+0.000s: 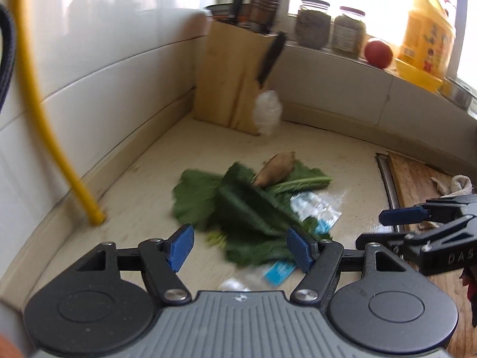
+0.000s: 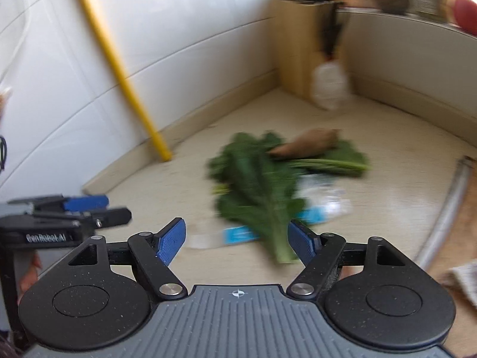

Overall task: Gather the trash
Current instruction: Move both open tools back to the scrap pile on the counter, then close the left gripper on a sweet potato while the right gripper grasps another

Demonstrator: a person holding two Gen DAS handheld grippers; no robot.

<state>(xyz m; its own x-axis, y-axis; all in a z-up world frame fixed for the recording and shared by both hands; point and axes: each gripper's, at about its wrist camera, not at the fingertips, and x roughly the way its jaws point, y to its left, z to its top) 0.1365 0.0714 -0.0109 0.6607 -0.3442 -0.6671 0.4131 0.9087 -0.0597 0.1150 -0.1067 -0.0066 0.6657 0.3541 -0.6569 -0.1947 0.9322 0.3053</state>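
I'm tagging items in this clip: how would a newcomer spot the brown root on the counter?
Start at the wooden knife block in the counter's far corner, then come toward the camera to the pile of green leaves mid-counter. The root lies on the far edge of that pile. It is the only brown, tapered, solid piece among flat green leaves and clear plastic wrappers.

Blue-labelled plastic wrapper (image 2: 238,234) half under blurred leaves (image 2: 262,185) — print unreadable

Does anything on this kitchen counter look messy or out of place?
Yes. A heap of green leaves lies loose on the countertop, with a brown root on top and crumpled clear plastic wrappers underneath. It looks like scraps left out.
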